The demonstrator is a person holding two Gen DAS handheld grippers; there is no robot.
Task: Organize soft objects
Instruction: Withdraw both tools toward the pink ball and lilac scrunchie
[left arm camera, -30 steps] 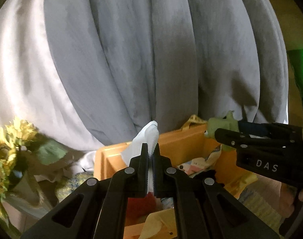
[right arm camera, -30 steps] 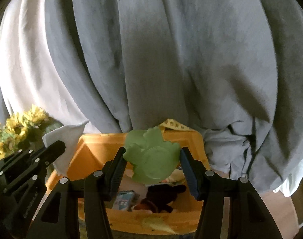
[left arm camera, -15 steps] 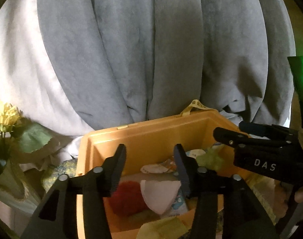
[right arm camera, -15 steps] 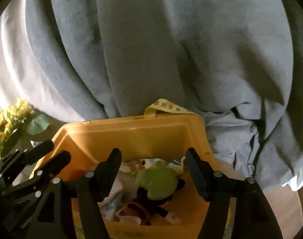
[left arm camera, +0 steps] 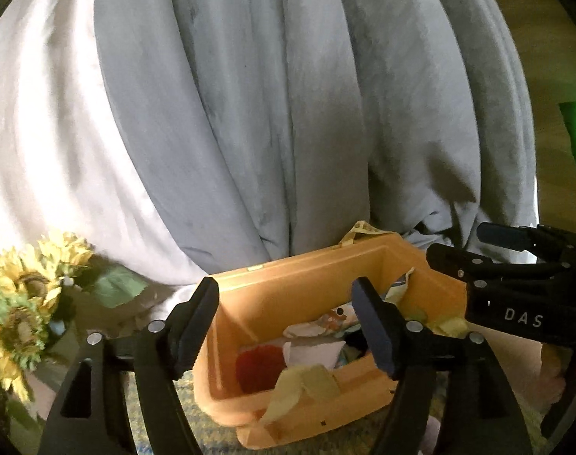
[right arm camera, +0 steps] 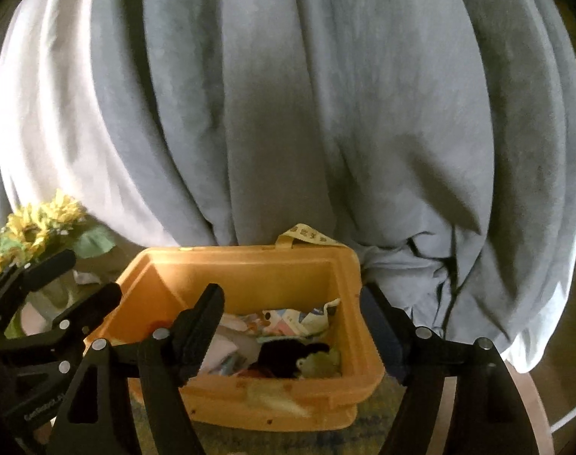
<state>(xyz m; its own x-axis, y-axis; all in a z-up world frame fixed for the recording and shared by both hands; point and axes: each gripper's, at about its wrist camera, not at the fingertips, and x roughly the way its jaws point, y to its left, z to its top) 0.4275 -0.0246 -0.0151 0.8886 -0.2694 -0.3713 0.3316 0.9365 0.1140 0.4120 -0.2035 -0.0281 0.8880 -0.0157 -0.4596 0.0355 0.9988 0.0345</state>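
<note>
An orange plastic bin (left arm camera: 288,295) (right arm camera: 250,269) stands in front of me with soft things inside. A white cloth (left arm camera: 312,352), a red plush (left arm camera: 255,366) and a yellow-green piece (left arm camera: 306,381) lie in it. The green soft toy (right arm camera: 322,364) lies beside a black plush (right arm camera: 284,356) and patterned cloth (right arm camera: 284,318). My left gripper (left arm camera: 286,324) is open and empty above the bin's near side. My right gripper (right arm camera: 291,330) is open and empty above the bin; it also shows in the left wrist view (left arm camera: 515,292).
Grey and white drapery (left arm camera: 269,113) (right arm camera: 306,113) hangs right behind the bin. Artificial sunflowers (left arm camera: 26,303) (right arm camera: 41,227) stand to the left. A yellow tape (right arm camera: 310,235) hangs over the bin's back rim. The bin rests on a patterned mat (right arm camera: 363,436).
One second ago the left gripper held the white cloth and the right held the green toy. Both jaws opened, both things dropped into the bin, and both grippers have since pulled back a little.
</note>
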